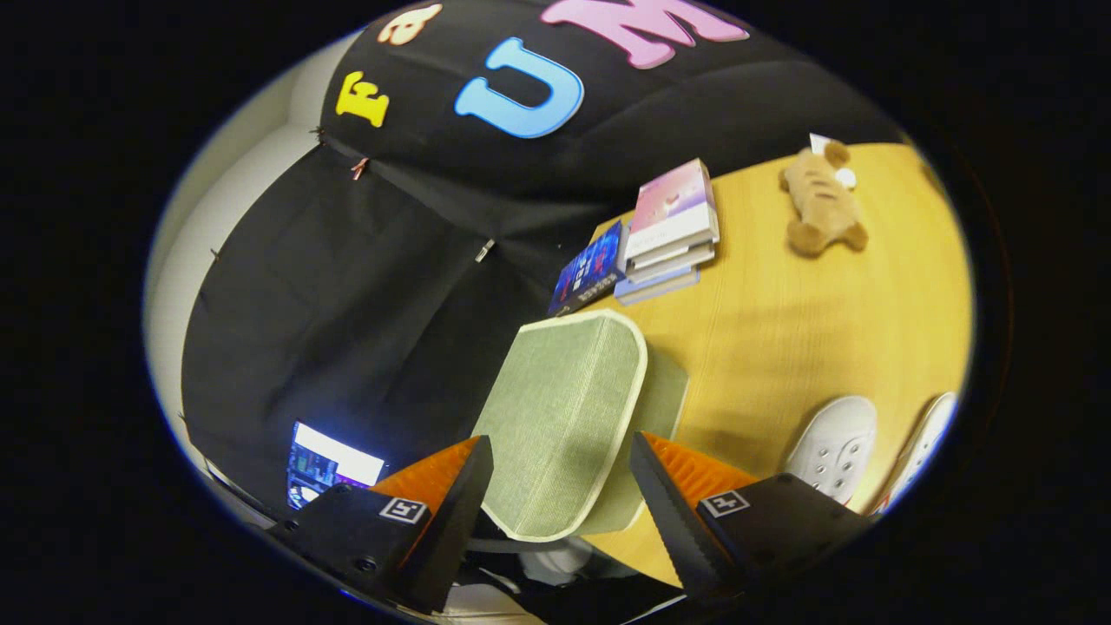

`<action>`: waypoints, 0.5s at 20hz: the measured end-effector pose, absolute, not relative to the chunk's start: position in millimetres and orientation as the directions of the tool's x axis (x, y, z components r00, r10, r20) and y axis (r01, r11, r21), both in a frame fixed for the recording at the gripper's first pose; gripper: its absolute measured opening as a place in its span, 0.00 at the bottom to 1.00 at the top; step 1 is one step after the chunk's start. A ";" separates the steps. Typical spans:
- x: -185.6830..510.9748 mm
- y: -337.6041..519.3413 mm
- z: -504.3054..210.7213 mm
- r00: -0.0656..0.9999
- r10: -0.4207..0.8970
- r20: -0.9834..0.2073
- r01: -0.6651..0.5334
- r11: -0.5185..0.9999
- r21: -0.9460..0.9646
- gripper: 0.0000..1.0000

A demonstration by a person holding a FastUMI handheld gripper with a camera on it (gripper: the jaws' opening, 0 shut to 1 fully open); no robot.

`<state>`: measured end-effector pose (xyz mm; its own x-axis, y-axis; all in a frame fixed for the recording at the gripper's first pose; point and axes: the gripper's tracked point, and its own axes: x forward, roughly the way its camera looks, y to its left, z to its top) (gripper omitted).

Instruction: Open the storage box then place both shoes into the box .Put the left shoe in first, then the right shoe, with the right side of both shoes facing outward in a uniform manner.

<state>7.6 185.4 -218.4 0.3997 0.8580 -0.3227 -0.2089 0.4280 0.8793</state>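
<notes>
The green fabric storage box [661, 395] with cream trim stands at the near edge of the wooden table [807, 338]. Its lid [560, 417] faces me and spans the gap just ahead of my fingertips. My gripper [560, 456] is open, its fingers wide apart, one at each side edge of the lid; I see no firm press on it. I cannot tell whether the lid is lifted off the box. Two white shoes [835, 447] [927, 438] lie on the table beyond the right finger, only partly in sight.
A stack of books [670, 221] with a blue book [590, 269] beside it lies past the box near the wall. A brown plush toy [820, 204] lies farther along the table. A lit screen [334, 464] glows beyond the left finger.
</notes>
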 end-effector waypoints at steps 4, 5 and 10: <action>0.4 198.8 -257.3 0.317 0.896 -0.312 -0.139 0.369 0.919 0.98; 0.5 201.3 -265.4 0.306 0.901 -0.308 -0.116 0.356 0.927 0.98; -3.3 216.1 -289.2 0.265 0.929 -0.256 -0.002 0.267 0.964 0.98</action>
